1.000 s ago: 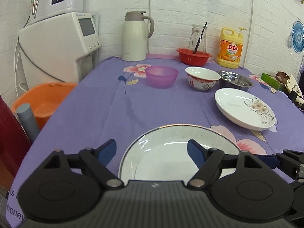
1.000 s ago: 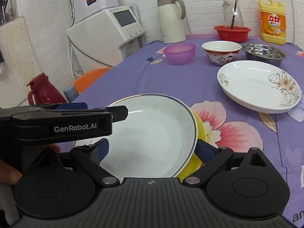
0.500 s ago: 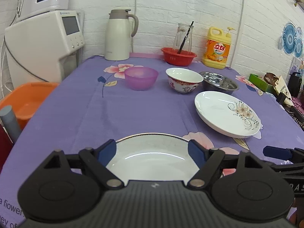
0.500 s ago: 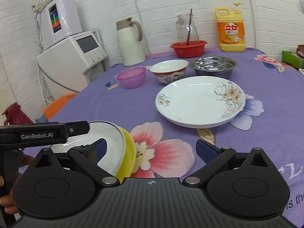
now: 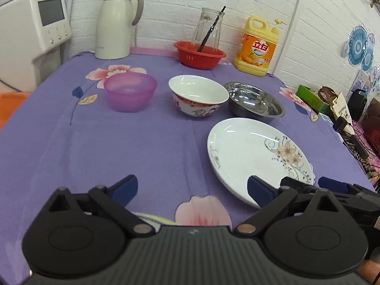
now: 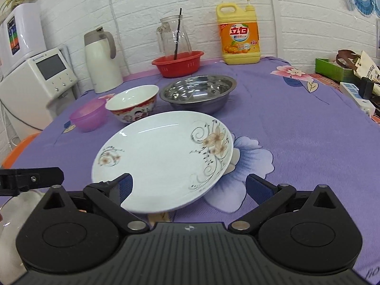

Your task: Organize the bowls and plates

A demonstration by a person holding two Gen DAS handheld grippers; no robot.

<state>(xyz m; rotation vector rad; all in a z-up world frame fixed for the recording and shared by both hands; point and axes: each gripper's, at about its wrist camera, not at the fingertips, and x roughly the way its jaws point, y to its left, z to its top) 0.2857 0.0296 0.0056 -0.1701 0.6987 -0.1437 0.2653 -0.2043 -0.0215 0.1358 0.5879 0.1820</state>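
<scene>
A white plate with flower print lies on the purple cloth. My right gripper stands open at its near rim, the left fingertip over the rim and no pad pressing. Left of that plate, my left gripper hangs over bare cloth, jaws opening with nothing between them. A yellow plate edge peeks out under its body. Behind stand a purple bowl, a red-patterned ceramic bowl and a steel bowl. A white plate's rim shows at the right view's lower left.
Along the back wall stand a cream thermos jug, a red basket holding a glass jug, and a yellow detergent bottle. A white appliance is at the left, a green box and bags at the right edge.
Both grippers have swung right, away from the gold-rimmed white plate toward the flower-print plate. The left jaws have widened. The white plate has left the left wrist view.
</scene>
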